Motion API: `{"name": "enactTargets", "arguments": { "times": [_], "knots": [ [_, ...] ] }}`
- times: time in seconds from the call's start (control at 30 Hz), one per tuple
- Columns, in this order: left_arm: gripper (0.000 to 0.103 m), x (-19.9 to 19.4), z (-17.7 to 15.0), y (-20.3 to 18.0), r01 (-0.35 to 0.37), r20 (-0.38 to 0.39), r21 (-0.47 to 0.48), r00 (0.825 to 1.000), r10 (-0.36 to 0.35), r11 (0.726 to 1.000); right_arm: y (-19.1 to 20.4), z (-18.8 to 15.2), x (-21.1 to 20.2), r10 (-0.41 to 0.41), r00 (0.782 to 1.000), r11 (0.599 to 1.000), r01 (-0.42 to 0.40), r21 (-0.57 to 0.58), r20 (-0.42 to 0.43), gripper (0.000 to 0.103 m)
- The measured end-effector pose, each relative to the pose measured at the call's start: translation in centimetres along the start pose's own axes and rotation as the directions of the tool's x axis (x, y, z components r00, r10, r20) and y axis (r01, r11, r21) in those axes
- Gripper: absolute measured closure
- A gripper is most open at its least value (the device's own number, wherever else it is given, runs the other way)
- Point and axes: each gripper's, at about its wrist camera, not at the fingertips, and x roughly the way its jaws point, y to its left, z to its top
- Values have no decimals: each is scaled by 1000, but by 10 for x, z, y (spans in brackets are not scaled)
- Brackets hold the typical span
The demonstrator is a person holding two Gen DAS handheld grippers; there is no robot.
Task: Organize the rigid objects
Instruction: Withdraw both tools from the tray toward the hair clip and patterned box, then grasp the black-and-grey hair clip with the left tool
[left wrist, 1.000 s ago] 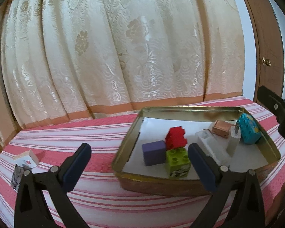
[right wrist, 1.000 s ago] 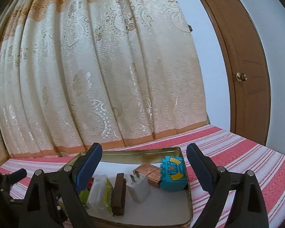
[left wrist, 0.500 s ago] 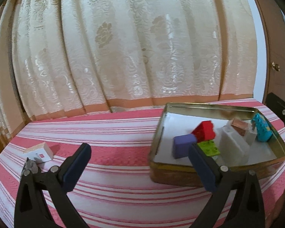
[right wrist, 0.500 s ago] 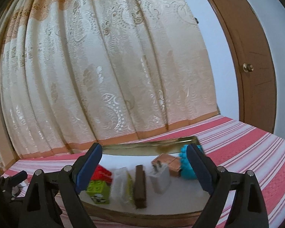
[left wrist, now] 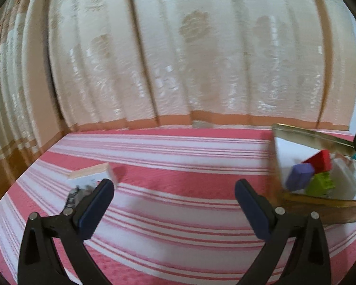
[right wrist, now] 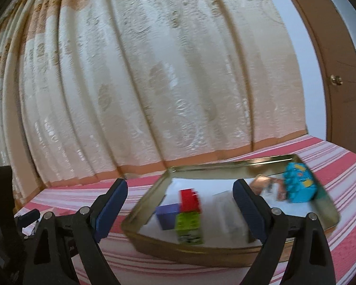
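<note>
- My left claw (left wrist: pixel 174 204) — wide, empty — has swung off the gold tin tray (left wrist: pixel 296 133) toward the white box (left wrist: pixel 92 174) on the striped cloth: next pick.
- My right claw (right wrist: pixel 180 207) — wide, empty — trails; blocks (right wrist: pixel 189 198) lie inside.

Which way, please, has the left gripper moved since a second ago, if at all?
Yes. The left gripper has swung left: the gold tin tray has slid to the frame's right edge.

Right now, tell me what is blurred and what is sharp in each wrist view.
Left wrist view: curtain and tin tray smeared; hand-held gripper crisp. Right wrist view: blue block and green block streaked; its hand-held gripper sharp.
</note>
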Motion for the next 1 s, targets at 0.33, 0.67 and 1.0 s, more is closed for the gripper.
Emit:
{"name": "enactTargets", "arguments": {
  "times": [0.33,0.67,1.0],
  "knots": [
    [0,16,-3,57,-101,-58,-60,994,98,993,44,-12,10,73,996,997,-73,-8,-43,11],
    [0,33,-9,104,-176,-136,-127,978,158,976,75,-19,18,119,990,993,-119,10,-73,11],
    [24,69,-22,147,-140,-311,-215,948,68,966,119,-31,28,191,972,981,-192,4,-137,11]
  ]
}}
